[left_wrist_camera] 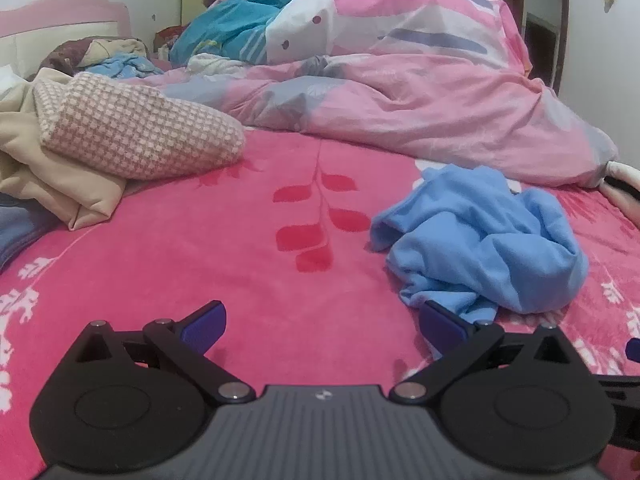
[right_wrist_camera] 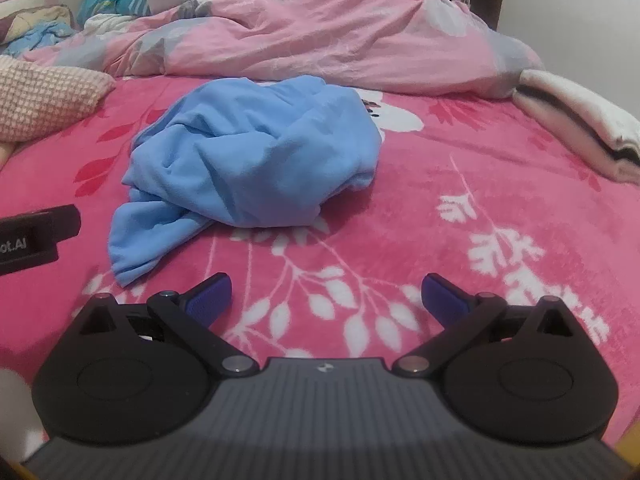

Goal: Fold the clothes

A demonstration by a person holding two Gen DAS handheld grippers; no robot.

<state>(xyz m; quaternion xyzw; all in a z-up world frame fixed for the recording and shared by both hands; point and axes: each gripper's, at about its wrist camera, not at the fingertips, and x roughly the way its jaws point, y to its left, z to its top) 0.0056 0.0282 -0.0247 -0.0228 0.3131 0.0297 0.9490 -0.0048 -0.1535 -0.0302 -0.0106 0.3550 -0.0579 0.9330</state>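
On the pink bed [right_wrist_camera: 500, 168]: one crumpled blue garment [right_wrist_camera: 256, 152], lying loose. My left gripper [left_wrist_camera: 324, 328] and right gripper [right_wrist_camera: 326, 300]: jaws wide apart, empty.

The left gripper [left_wrist_camera: 322, 326] sat along the bottom of its frame, tilted downward, its blue-padded jaws spread wide with nothing between them. The right gripper [right_wrist_camera: 326, 298] filled the lower edge of its own view, jaws equally wide and empty.

Crumpled blue garment [left_wrist_camera: 480, 240] on pink blanket [left_wrist_camera: 200, 248].
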